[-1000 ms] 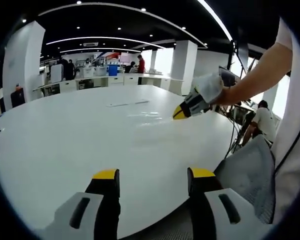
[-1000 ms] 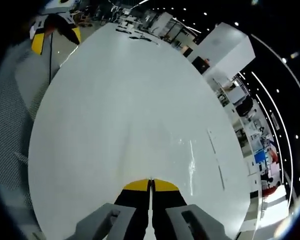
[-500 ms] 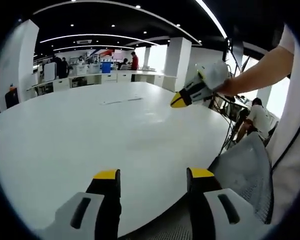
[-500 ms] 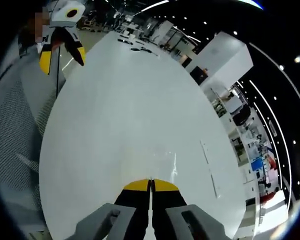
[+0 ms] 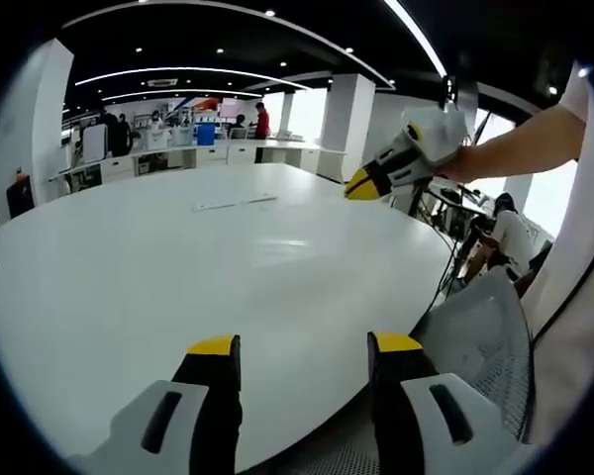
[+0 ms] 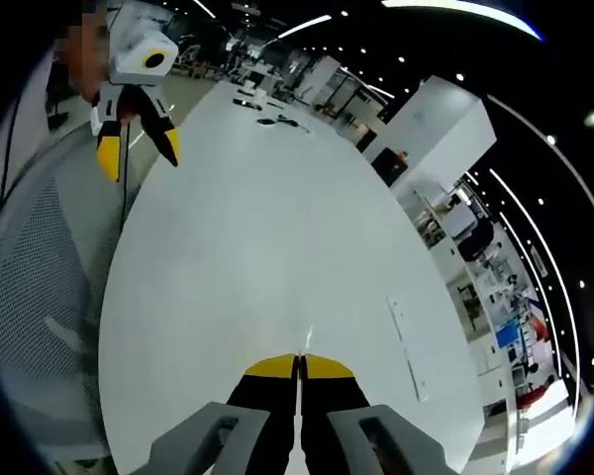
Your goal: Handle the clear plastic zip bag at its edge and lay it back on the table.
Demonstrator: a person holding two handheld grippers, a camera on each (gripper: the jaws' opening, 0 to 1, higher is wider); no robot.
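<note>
Bag [image 5: 236, 204] is lying flat, clear and barely visible, on white tabletop [image 5: 129, 287]; right gripper [image 6: 299, 362] fingers are clenched, left gripper [image 5: 299, 348] fingers released.

Counter [image 5: 178, 267]: spreading wide, white, glossy, rounded.
Ceiling [image 5: 228, 40]: dark, glowing with curved light strips and spots.
Pillars [image 5: 354, 129]: standing white behind.
Mesh chair [image 5: 480, 341]: sitting at the counter's edge.
</note>
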